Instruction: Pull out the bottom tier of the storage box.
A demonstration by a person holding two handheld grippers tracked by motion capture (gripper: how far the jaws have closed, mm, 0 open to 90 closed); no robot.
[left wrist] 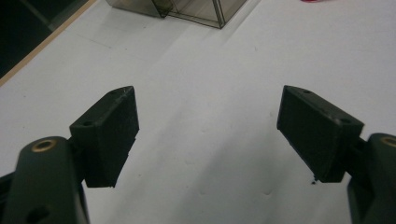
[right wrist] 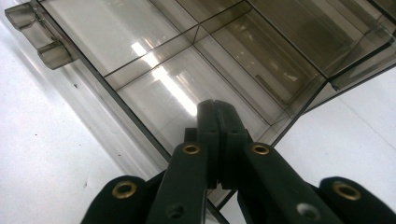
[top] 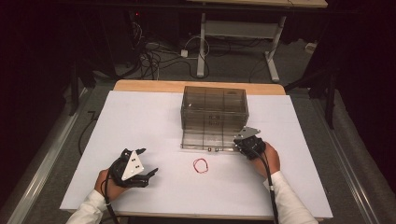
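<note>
Smoky clear plastic organizer box sits in the upper middle of the high view, on a white table. It's hard, glossy and rectangular, with thin partition walls, and its long side runs left to right across the frame. Its drawer tray lies pulled out flat toward the bottom of the frame, front lip nearest me. In the right gripper view I see that tray split into square cells, glare streaking across the bare plastic, with two small tabs at the upper left.

My right gripper is at the tray's right front corner. Its black matte jaws are pressed fully together over the tray's edge, and I can't tell whether anything is pinched between them.

My left gripper rests at lower left, jaws spread wide, nothing but bare white table between them.

A thin red rubber band lies in a loose loop just below the tray, between both grippers, touching neither.
</note>
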